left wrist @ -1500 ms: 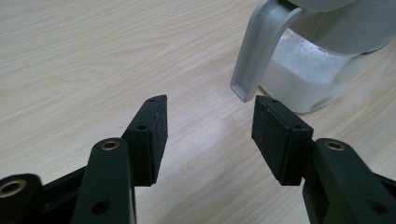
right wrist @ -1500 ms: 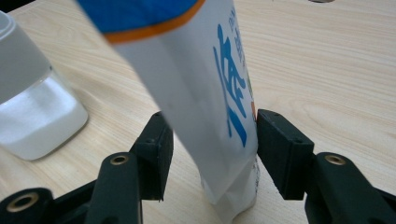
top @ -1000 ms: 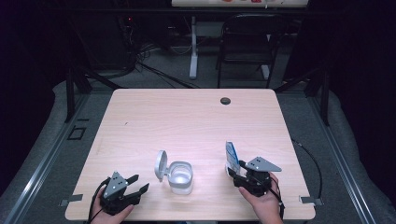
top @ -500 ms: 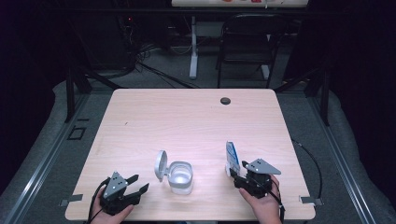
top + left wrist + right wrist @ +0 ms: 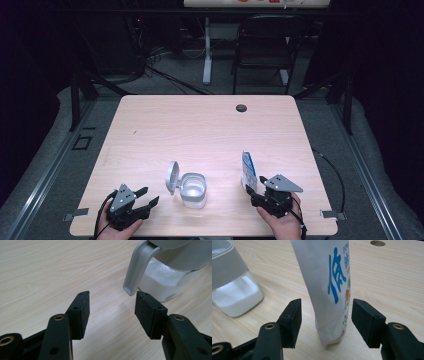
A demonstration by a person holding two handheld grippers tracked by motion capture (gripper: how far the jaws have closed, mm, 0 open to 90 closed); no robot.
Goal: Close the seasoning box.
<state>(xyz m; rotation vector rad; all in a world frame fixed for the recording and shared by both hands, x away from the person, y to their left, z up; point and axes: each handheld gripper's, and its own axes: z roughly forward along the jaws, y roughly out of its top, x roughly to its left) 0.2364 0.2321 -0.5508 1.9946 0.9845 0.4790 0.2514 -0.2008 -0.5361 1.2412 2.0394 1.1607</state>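
Two hand-held grippers rest at the near edge of a pale wooden table, each facing one object.

The left gripper has its jaws spread wide and holds nothing; just beyond it sits a clear plastic container with a grey flip lid, lid open and upright, white powder inside, its grey lid tab hanging near the right jaw tip in the left gripper view; the right gripper also stands open, its jaws either side of an upright white pouch with blue lettering, apart from it on both sides; the pouch stands well right of the container.
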